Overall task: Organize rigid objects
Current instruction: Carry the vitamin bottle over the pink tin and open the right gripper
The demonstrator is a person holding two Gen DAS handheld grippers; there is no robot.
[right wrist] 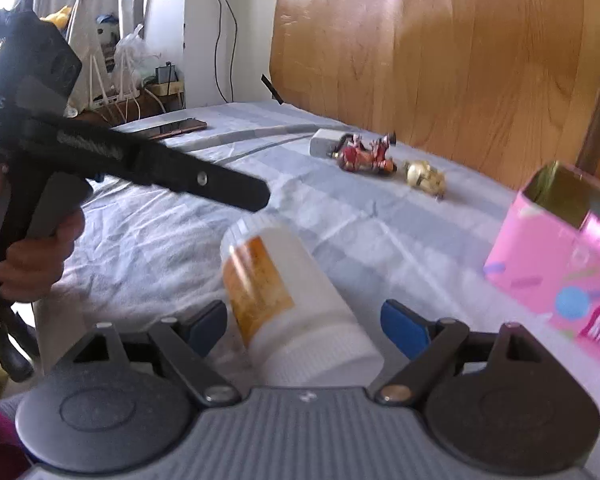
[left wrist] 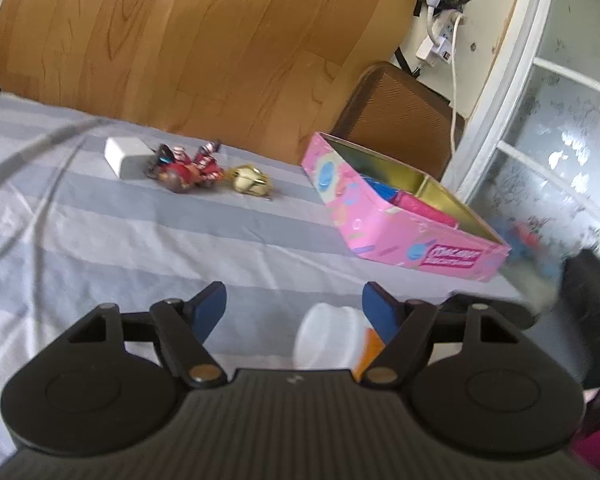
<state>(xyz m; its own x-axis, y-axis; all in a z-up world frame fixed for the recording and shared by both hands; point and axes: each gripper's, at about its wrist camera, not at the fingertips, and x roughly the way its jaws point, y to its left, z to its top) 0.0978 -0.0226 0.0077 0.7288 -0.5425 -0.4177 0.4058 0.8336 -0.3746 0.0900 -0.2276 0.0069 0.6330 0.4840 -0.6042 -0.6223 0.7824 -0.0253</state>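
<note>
A white bottle with an orange label (right wrist: 288,292) lies on its side on the striped bedsheet, between the open fingers of my right gripper (right wrist: 304,322); neither finger touches it. It also shows in the left wrist view (left wrist: 332,338), just inside the right finger of my open, empty left gripper (left wrist: 294,306). An open pink tin box (left wrist: 400,208) with blue and pink items inside sits to the right, and shows in the right wrist view (right wrist: 560,264). Farther back lie a white block (left wrist: 126,156), a red toy figure (left wrist: 188,166) and a small gold toy (left wrist: 250,182).
A wooden headboard (left wrist: 180,40) backs the bed. A brown chair (left wrist: 396,120) and a power strip with cables (left wrist: 440,36) stand behind the tin. A phone (right wrist: 172,128) lies at the bed's far left. The left gripper's body (right wrist: 100,148) crosses the right wrist view.
</note>
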